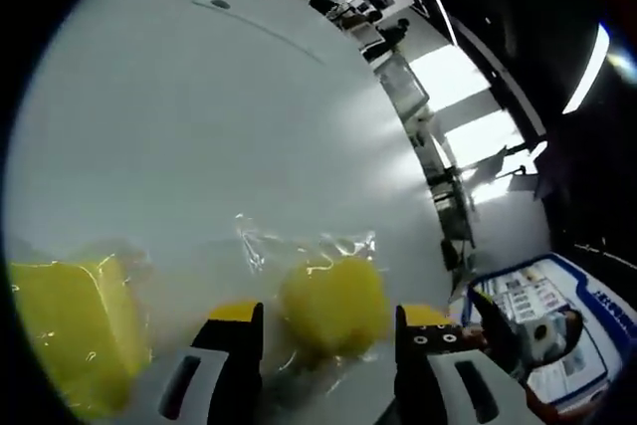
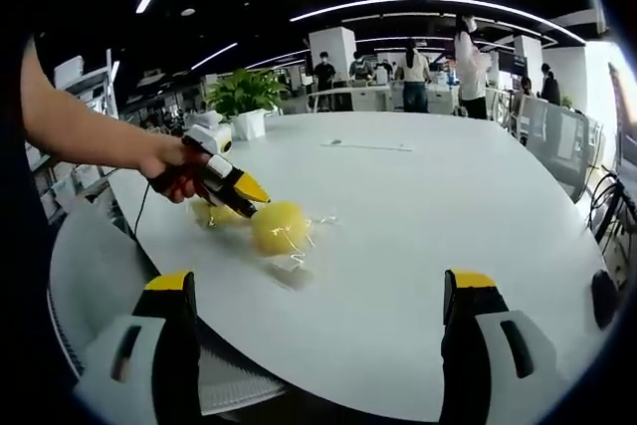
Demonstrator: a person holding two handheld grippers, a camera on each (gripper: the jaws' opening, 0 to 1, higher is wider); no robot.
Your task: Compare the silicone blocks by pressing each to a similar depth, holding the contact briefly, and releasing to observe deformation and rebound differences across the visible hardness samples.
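A round yellow silicone block (image 1: 333, 296) in crumpled clear wrap lies on the white round table (image 1: 229, 126), just ahead of my left gripper (image 1: 330, 318). The jaws stand open, one on each side of it, and I cannot tell whether they touch it. A second, squarer yellow block (image 1: 70, 330) sits to the left. In the right gripper view a hand holds the left gripper (image 2: 244, 194) with its yellow tips at the round block (image 2: 279, 228); the other block (image 2: 212, 214) lies behind it. My right gripper (image 2: 318, 284) hovers open over the table's near edge, well short of both blocks.
A potted plant (image 2: 242, 95) stands at the table's far left. Several people and desks are beyond the table (image 2: 418, 196). A small dark spot (image 2: 336, 142) marks the tabletop. A blue-edged printed sheet (image 1: 542, 316) lies past the table's edge on the right.
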